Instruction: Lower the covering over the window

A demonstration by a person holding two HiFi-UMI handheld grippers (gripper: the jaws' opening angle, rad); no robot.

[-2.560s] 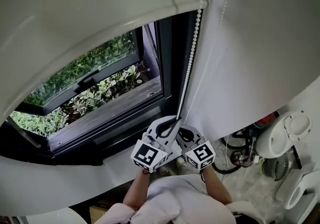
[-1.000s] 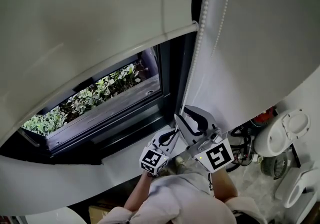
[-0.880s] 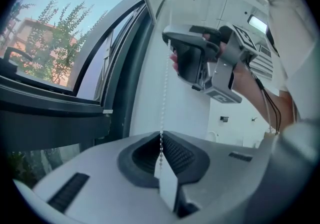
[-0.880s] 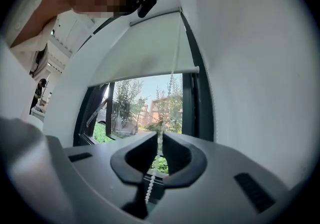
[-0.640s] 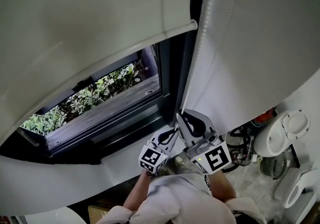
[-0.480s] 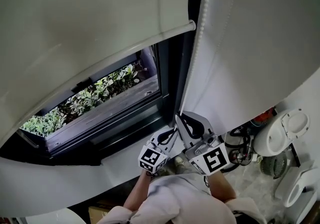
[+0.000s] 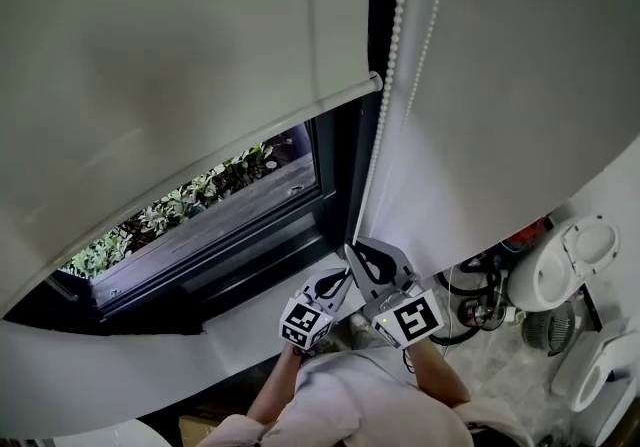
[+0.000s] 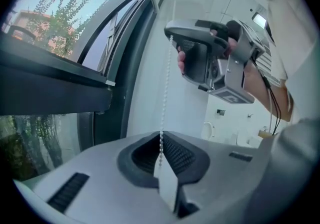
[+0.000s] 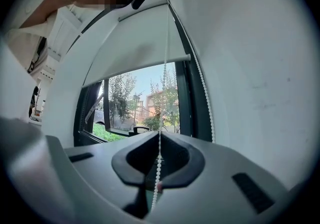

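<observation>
Here's the roller blind (image 7: pixel 180 65): plain off-white fabric, hanging flat over the upper part of the window (image 7: pixel 215 200). Its bottom rail (image 7: pixel 345 90) runs side to side across the dark frame and ends in a rounded cap just beside the bead chain (image 7: pixel 392 45). Below the rail there's bare glass, with green foliage outside.

The chain is the long one here, small white beads running straight up and down along the window's right edge, next to the white wall (image 7: pixel 520 85). A second strand hangs just to its right.

Both grippers are on the chain, low down near the sill. The right gripper (image 7: pixel 352 249) sits higher, its fingers (image 9: pixel 177 160) closed together with the beads pinched between them. The left gripper (image 7: pixel 343 277) is just below and beside it, fingers (image 8: pixel 182 155) likewise clamped on the same strand, which disappears into the dark pads.

The blind's top and its roller are cut off above the head view. Where the chain ends below the fingers can't be made out.
</observation>
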